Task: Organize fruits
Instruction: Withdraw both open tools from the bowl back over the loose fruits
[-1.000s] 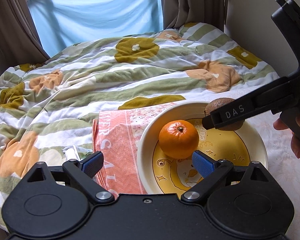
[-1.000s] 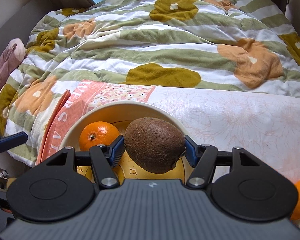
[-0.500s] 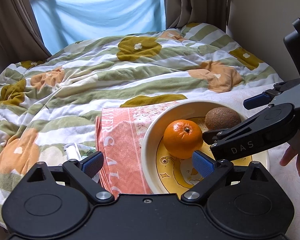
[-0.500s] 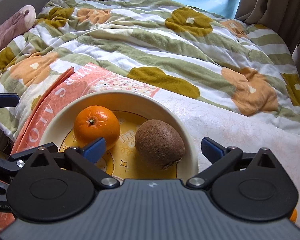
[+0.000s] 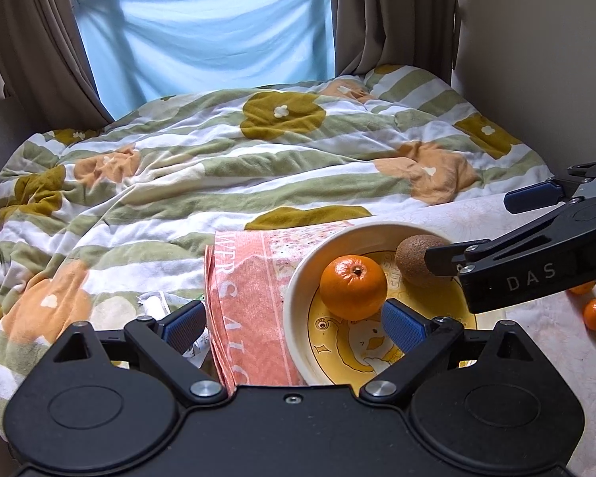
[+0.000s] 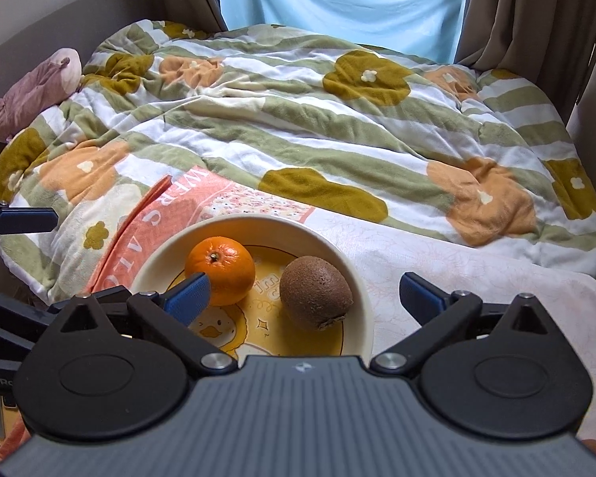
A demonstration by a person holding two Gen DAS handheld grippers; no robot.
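A cream bowl (image 5: 298, 290) (image 6: 361, 274) with a yellow cartoon bottom holds an orange (image 5: 353, 292) (image 6: 220, 270) and a brown kiwi (image 5: 415, 261) (image 6: 315, 297), side by side. My left gripper (image 5: 294, 324) is open and empty, near the bowl's left rim. My right gripper (image 6: 304, 294) is open and empty, raised just above and behind the kiwi; it also shows from the side in the left wrist view (image 5: 536, 254).
The bowl sits on a pink printed cloth (image 5: 246, 298) (image 6: 167, 214) and a white sheet (image 6: 476, 278) on a flowered quilt (image 5: 218, 183). Small oranges (image 5: 592, 313) lie at the right edge. A pink plush (image 6: 35, 91) lies far left.
My right gripper opened and let go of the kiwi into the bowl, then drew back and up. My left gripper stayed open and pulled back slightly.
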